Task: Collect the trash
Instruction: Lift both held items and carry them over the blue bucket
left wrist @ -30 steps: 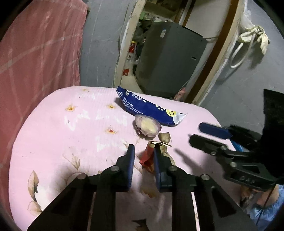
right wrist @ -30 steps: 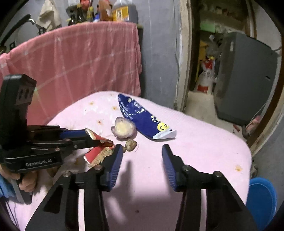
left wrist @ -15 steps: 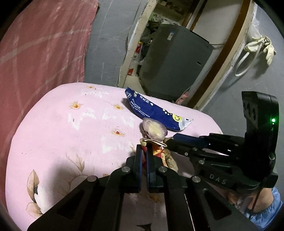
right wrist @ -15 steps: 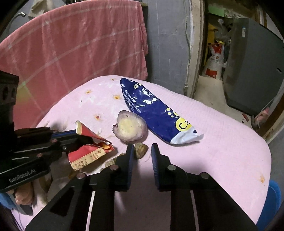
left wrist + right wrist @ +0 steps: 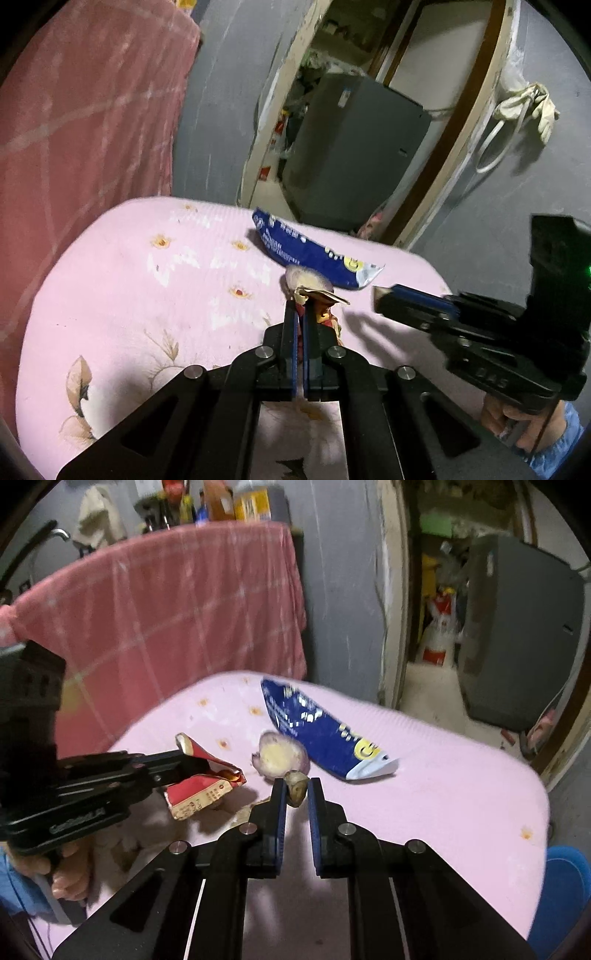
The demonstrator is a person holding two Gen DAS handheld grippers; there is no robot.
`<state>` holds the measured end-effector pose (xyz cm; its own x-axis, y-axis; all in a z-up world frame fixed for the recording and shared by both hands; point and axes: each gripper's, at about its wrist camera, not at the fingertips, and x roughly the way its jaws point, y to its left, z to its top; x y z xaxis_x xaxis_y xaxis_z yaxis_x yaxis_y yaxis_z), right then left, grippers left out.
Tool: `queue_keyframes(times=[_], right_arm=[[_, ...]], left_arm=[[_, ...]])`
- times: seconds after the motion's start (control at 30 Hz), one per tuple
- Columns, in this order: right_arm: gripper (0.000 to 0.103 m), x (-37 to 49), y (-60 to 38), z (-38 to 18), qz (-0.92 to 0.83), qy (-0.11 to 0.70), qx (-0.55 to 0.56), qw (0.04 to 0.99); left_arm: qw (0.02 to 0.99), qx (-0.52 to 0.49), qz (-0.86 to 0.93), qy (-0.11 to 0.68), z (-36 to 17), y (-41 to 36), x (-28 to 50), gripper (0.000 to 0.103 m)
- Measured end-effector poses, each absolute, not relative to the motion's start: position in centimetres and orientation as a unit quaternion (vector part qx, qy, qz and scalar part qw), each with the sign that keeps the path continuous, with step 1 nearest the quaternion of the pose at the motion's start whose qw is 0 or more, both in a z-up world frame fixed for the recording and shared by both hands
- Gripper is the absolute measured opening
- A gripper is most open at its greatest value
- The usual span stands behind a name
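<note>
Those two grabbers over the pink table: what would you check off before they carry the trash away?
1. Left gripper shut on the red wrapper: ok.
2. Right gripper shut on the small brown scrap: ok.
3. Red wrapper clear of the pink table: cannot tell.
4. Table cleared: not ok, the blue snack bag and the purple peel lie there.
5. Place to drop the trash: cannot tell; a blue container shows at the table's right edge.

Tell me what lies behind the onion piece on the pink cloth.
Directly behind the onion piece lies the blue wrapper, then bare pink cloth. Whether they touch is unclear.
</note>
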<state>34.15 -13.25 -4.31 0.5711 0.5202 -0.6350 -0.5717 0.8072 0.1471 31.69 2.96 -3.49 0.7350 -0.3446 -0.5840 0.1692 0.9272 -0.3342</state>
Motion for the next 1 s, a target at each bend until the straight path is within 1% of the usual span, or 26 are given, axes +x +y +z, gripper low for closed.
queue_keyframes(times=[0.23, 0.5, 0.7, 0.87, 1.0], right_arm=[[0.010, 30.6, -16.5, -2.0, 0.293, 0.265, -0.009, 0.919], [0.010, 26.9, -21.2, 1.0, 0.243, 0.162, 0.026, 0.956], [0.009, 24.7, -25.2, 3.5, 0.205, 0.108, 0.050, 0.972], [0.010, 23.6, -28.2, 4.2, 0.173, 0.090, 0.066, 0.979], [0.010, 24.1, -29.7, 3.3, 0.182, 0.127, 0.071, 0.972]], left_arm=[[0.934, -0.144, -0.141, 0.294, -1.7, 1.8, 30.3, 0.000], [0.953, -0.122, -0.165, 0.223, 1.6, -2.0, 28.4, 0.000], [0.961, -0.116, -0.185, 0.171, 4.1, -5.4, 27.3, 0.000], [0.956, -0.113, -0.210, 0.170, 4.8, -8.7, 27.8, 0.000], [0.954, -0.111, -0.208, 0.184, 4.3, -10.2, 28.0, 0.000]])
